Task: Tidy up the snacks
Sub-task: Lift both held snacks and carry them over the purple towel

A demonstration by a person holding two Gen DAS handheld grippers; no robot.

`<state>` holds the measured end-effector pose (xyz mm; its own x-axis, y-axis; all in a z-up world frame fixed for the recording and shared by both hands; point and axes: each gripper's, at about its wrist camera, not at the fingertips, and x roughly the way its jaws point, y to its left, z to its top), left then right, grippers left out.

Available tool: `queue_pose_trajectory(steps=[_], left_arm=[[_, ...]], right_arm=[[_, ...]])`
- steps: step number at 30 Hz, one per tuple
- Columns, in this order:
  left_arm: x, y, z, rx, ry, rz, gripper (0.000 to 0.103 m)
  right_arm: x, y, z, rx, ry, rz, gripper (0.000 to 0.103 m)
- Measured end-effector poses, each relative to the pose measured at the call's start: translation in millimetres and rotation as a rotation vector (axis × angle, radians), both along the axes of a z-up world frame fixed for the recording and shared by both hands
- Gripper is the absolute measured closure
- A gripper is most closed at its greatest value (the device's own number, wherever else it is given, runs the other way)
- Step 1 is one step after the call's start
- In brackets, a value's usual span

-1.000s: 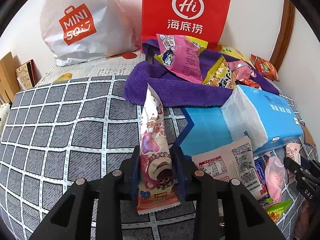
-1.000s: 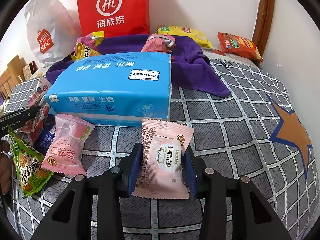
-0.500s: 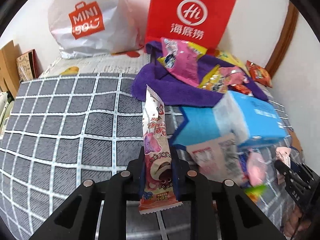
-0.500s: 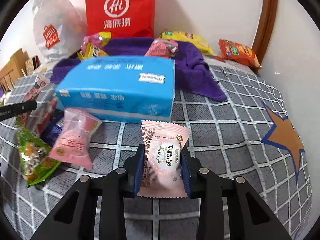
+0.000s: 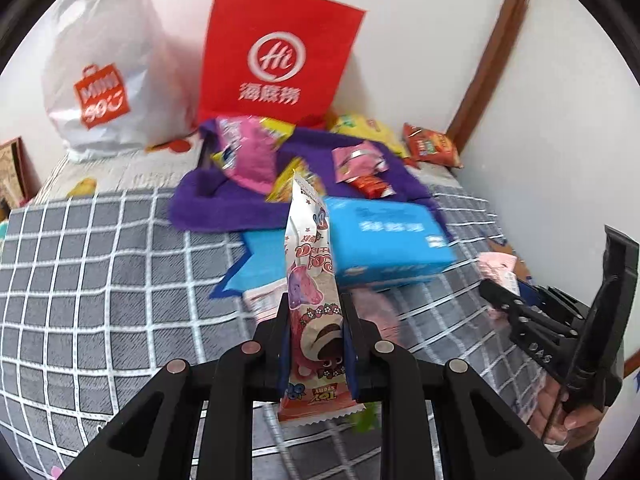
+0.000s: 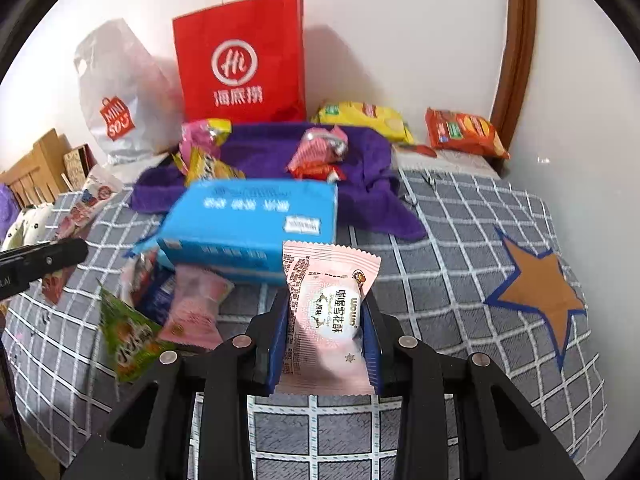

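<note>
My left gripper (image 5: 314, 336) is shut on a long pink and white cartoon snack packet (image 5: 310, 276), held upright above the grey checked bedspread (image 5: 100, 280). My right gripper (image 6: 326, 328) is shut on a pale pink snowflake-crisp packet (image 6: 328, 312), also lifted off the bedspread (image 6: 460, 240). Behind both lies a purple towel (image 5: 248, 208) (image 6: 276, 148) with several snack packets on it. The right gripper (image 5: 500, 296) shows at the right edge of the left wrist view, held by a hand (image 5: 560, 420). The left gripper's tip (image 6: 44, 258) pokes in at the left of the right wrist view.
A blue tissue pack (image 6: 252, 224) (image 5: 384, 240) lies in the middle of the bed. Loose packets, one green (image 6: 128, 336) and one pink (image 6: 196, 308), lie by it. A red paper bag (image 6: 240, 60) and a white plastic bag (image 6: 120, 92) stand against the wall. Yellow (image 6: 364, 118) and orange (image 6: 464, 132) packets lie at the back right.
Both grippers closed tight on their packets and rose from the bedspread, lifting them. The left one also swung so more of the right side and the other gripper shows.
</note>
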<state>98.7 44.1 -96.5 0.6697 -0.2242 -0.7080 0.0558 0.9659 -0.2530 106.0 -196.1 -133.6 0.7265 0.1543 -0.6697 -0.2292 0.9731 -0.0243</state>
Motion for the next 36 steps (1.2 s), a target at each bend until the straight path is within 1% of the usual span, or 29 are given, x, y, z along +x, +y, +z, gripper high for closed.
queue_pose_trajectory(steps=[4,7,12,18,20,24,29,32,34,36], left_arm=[[5.3,-13.0,19.6,-0.015,-0.02,-0.036,0.083],[17.4,-19.0,31.3,-0.016,-0.02,-0.044,0.083],[38.4,-17.1,50.7,-0.012,-0.048,-0.024,0.083],[75.3,-3.8,71.1,-0.003,-0.077,0.012,0.083],[88.2,1.9,74.0,0.004,-0.073,0.02,0.083],[114.6,16.3,75.9,-0.019,-0.055,0.035,0.083],[147.2,26.2,75.8,0.005,-0.042,0.047,0.083],[168.1,32.6,73.1,-0.004,-0.027,0.049,0.083],[177.9,36.0,72.7,-0.004,-0.031,0.057,0.083],[184.6,38.3,71.3,0.011,-0.041,0.063,0.083]], right_arm=[[8.2,7.8,19.4,-0.007,-0.022,0.009,0.07],[21.5,11.1,29.8,-0.002,-0.015,0.008,0.07],[48.1,22.6,48.9,0.001,-0.033,0.013,0.07],[85.7,41.9,67.7,-0.013,-0.062,0.035,0.07],[100.3,48.8,70.8,-0.018,-0.057,0.042,0.07],[125.7,59.5,75.8,-0.027,-0.058,0.046,0.07],[157.3,71.9,82.0,-0.028,-0.058,0.061,0.07],[175.2,78.0,84.7,-0.016,-0.059,0.064,0.07],[188.0,82.2,85.7,-0.005,-0.055,0.07,0.07],[196.8,85.1,84.9,0.003,-0.051,0.071,0.07]])
